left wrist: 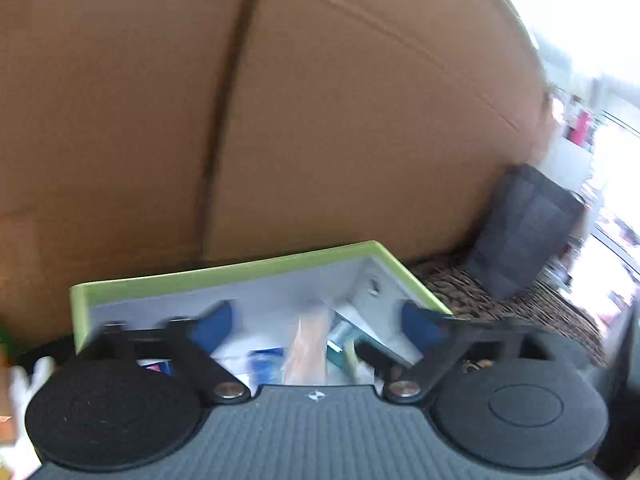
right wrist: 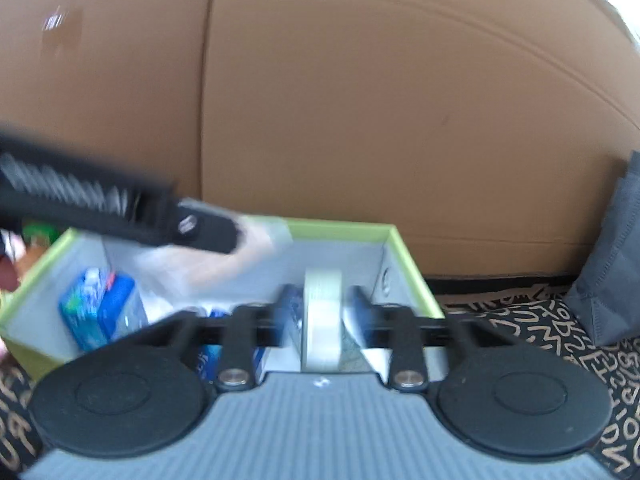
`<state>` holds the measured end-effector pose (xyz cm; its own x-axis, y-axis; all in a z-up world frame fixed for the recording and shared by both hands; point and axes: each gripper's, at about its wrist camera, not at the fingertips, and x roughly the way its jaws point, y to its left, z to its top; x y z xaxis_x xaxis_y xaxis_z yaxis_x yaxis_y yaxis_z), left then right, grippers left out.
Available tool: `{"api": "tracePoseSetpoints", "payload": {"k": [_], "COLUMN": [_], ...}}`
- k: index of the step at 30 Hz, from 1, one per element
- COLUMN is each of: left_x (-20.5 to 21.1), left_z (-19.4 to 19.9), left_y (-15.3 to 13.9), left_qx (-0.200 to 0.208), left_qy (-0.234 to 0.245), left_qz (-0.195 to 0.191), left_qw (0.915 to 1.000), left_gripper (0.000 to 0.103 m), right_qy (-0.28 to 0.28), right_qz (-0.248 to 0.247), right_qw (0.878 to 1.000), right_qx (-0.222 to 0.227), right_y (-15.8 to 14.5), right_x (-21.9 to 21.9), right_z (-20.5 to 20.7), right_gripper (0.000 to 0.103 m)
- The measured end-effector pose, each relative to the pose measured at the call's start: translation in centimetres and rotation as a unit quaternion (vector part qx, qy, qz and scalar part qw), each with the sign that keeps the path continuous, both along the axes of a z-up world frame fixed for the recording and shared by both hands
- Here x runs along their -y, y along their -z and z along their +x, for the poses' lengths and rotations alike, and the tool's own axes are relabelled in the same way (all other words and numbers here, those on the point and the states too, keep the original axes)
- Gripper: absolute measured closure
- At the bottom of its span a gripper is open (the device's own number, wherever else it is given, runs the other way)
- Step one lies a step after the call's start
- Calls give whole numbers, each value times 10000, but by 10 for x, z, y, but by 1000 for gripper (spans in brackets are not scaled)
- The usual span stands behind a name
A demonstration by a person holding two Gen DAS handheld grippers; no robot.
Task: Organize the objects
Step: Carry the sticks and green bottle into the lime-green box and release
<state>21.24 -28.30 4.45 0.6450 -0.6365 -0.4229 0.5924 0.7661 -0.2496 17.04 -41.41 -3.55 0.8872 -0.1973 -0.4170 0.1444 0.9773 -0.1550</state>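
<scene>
One green-rimmed box [right wrist: 412,276] with grey inner walls sits on a dark cloth printed with tan letters [right wrist: 560,332], in front of a big brown cardboard wall [right wrist: 360,100]. One roll of clear tape [right wrist: 322,312] stands on edge inside the box, between the fingers of the right gripper [right wrist: 322,316]; the blue pads sit just off its sides with a sliver of gap, so it looks released rather than pinched. The left gripper [left wrist: 318,318] hangs over the same box with its fingers spread wide and nothing between them.

Only the right view shows the blue packets [right wrist: 100,312] at the box's left end, a clear bag [right wrist: 224,260] against the back wall, and the other gripper reaching in from the left. Only the left view shows an orange-tan wrapped item [left wrist: 308,344] in the box. One dark grey bag [left wrist: 524,236] leans against the cardboard to the right; everything is blurred.
</scene>
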Motion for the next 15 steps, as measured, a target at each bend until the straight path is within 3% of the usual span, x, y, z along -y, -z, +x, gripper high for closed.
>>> {"api": "tracePoseSetpoints", "payload": {"k": [1,2,3,15], "left_x": [-6,-10,-14,-91], "left_z": [-6,-11,-16,-70], "left_y": [-1,-2,-3,-6], "left_qx": [201,338,437,398], "left_qy": [-22,49,100,-255], "left_qz": [-25,18,80,-223], "left_qw": [9998,9994,9990,9986], "left_gripper": [6,6,6,6], "right_qy": [35,94,141,-53], "right_qz": [-150,-292,-365,-192], "right_qw": [9998,9990,9985,9990], "right_qx": [160,314,394,404], "right_y": [1,2,3,-11], "right_x": [-4,-8,-11,-46], "right_z": [-5,-12,-16,-66], "right_gripper": [12,3,0,0]}}
